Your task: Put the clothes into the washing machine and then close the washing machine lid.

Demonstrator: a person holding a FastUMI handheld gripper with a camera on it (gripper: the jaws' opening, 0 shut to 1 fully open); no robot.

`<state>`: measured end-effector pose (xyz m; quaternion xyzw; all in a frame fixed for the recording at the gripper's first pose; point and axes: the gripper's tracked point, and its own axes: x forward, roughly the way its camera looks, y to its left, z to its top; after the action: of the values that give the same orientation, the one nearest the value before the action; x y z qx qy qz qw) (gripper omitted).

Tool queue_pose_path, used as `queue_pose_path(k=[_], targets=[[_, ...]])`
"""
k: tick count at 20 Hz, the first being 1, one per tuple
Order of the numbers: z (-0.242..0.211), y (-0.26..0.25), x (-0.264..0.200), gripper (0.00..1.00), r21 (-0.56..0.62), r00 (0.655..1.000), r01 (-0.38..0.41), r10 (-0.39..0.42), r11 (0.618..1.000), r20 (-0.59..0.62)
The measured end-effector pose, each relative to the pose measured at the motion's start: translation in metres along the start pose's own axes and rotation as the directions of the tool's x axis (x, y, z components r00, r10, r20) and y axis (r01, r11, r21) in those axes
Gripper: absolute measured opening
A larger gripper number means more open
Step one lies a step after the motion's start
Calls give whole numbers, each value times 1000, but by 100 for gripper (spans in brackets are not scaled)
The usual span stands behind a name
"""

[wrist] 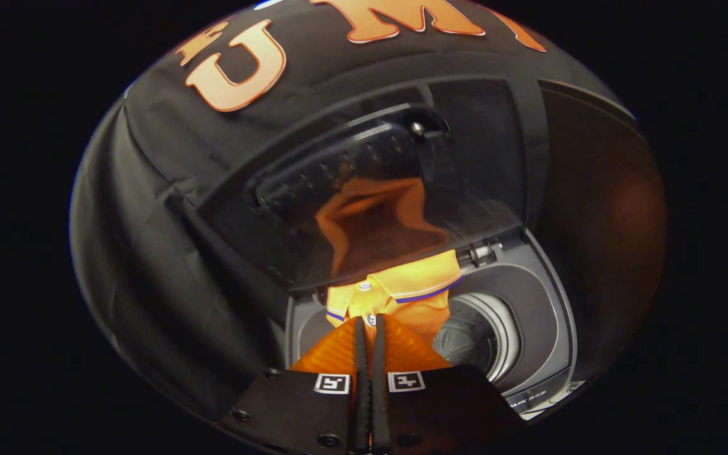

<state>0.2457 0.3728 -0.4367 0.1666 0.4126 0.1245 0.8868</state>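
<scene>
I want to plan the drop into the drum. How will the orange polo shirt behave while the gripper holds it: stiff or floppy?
Probably floppy: the orange polo shirt hangs in soft folds from the closed gripper, above the drum. It looks light, thin cloth. Likely it would sag and perhaps catch on the washing machine rim below the open lid.

hand-held gripper (370, 325) clamped on orange shirt (402, 291), over washer drum (484, 341), lid (364, 196) up

Orange shirt (395, 294): only collar and button placket visible, lower part hidden behind gripper (370, 325) fingers, pinched at 6 o'clock of collar. Drum (481, 335) of washing machine (531, 297): left half covered by shirt. Lid (364, 189): glass shows dim orange reflection, detail unclear. Panel print at 5 o'clock too small to tell.
</scene>
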Motion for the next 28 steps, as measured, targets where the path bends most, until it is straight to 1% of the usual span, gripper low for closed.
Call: queue_pose_path(k=[4,8,12,19,20,21,23,26,28], targets=[[-37,-25,29,9,23,994,58,-55,998,-93],[-56,-38,46,9,-43,979,101,-107,994,-171],[-66,-46,59,9,-94,970,119,-136,988,-201],[-65,-52,68,9,-114,967,136,-157,984,-199],[-64,-50,69,16,-112,971,125,-144,986,-192],[-63,-53,69,21,-121,970,138,-159,983,-186],[-63,-59,68,52,-145,965,155,-181,977,-190],[-62,-58,64,100,-158,966,154,-182,975,-184],[-60,-60,61,99,-175,967,159,-189,972,-173]])
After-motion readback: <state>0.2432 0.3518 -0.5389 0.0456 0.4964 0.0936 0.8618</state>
